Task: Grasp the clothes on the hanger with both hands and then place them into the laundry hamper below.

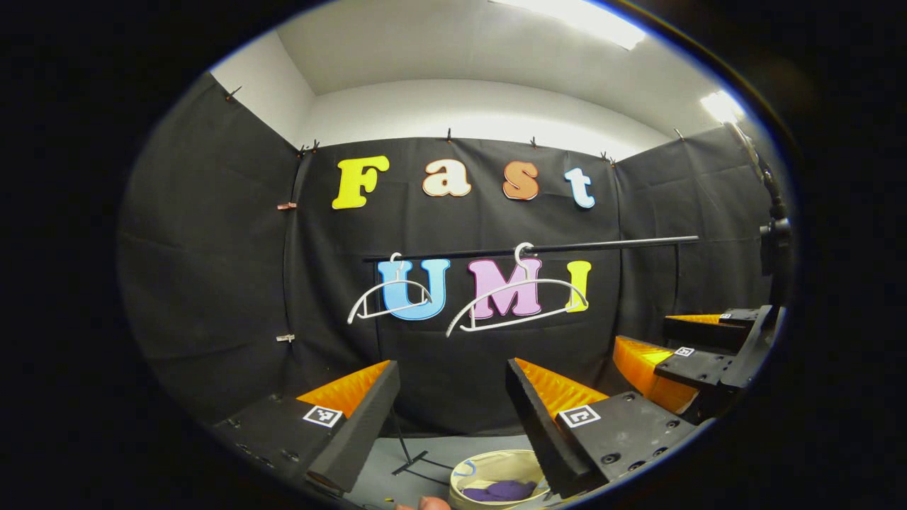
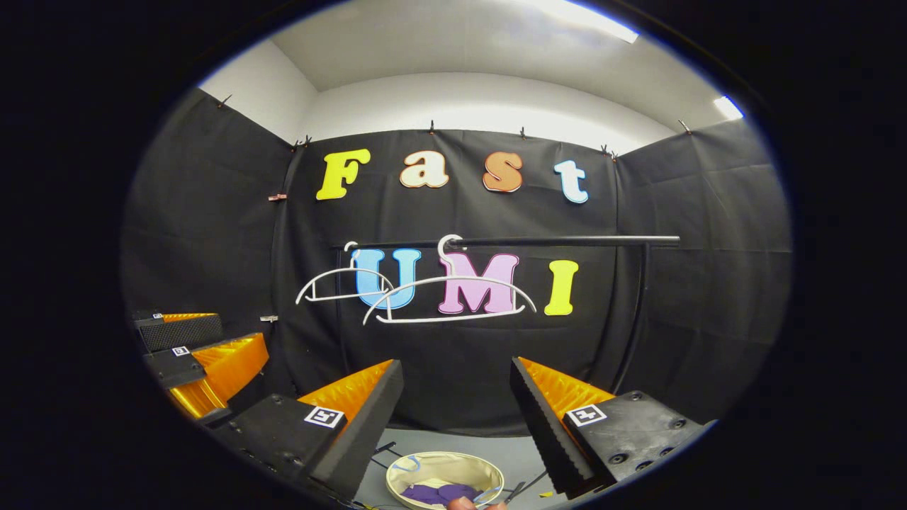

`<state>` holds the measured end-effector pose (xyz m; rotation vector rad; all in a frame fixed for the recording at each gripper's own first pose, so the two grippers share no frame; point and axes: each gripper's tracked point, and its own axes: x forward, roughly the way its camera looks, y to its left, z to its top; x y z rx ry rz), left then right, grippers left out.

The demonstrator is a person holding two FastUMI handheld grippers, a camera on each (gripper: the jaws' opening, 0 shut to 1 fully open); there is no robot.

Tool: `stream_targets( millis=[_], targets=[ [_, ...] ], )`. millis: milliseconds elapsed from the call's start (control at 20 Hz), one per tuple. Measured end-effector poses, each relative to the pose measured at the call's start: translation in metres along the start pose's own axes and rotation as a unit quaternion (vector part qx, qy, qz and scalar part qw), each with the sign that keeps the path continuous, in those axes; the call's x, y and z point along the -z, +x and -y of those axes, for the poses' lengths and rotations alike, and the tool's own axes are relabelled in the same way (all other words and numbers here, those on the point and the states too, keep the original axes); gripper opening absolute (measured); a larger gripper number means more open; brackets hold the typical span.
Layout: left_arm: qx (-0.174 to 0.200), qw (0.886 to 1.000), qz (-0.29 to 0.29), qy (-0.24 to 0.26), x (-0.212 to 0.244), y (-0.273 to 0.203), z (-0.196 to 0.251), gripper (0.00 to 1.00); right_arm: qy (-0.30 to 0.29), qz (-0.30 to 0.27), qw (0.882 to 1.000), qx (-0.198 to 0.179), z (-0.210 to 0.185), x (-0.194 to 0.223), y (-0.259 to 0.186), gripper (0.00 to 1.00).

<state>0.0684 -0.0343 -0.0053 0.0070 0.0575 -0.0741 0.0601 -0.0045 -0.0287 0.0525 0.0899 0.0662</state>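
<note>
Black cloth walls back the rail (image 2: 560,241), where two white hangers (image 2: 446,297) hang bare, and the purple clothes (image 2: 439,493) lie in the round laundry hamper (image 2: 425,467) on the grey floor (image 1: 425,450) below. My left fingers (image 1: 453,411) and my right fingers (image 2: 457,411) are both spread wide on nothing (the other gripper shows off to the side in each view).

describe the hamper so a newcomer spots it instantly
Find the black rail across the back wall with two bare white hangers. On the grey floor under them sits the laundry hamper: a round, pale fabric tub, open-topped, with purple clothes inside.
</note>
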Motion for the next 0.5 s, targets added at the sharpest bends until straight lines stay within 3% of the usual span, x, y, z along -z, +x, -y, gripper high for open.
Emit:
stream_targets(
  millis=[500],
  targets=[
    [0.002, 1.000, 0.003, -0.007, -0.0032, -0.0025, -0.0027, 0.95, -0.003, 0.000, 1.000, 0.002, -0.0033, 0.0019, 0.0009, 0.96]
  ],
)
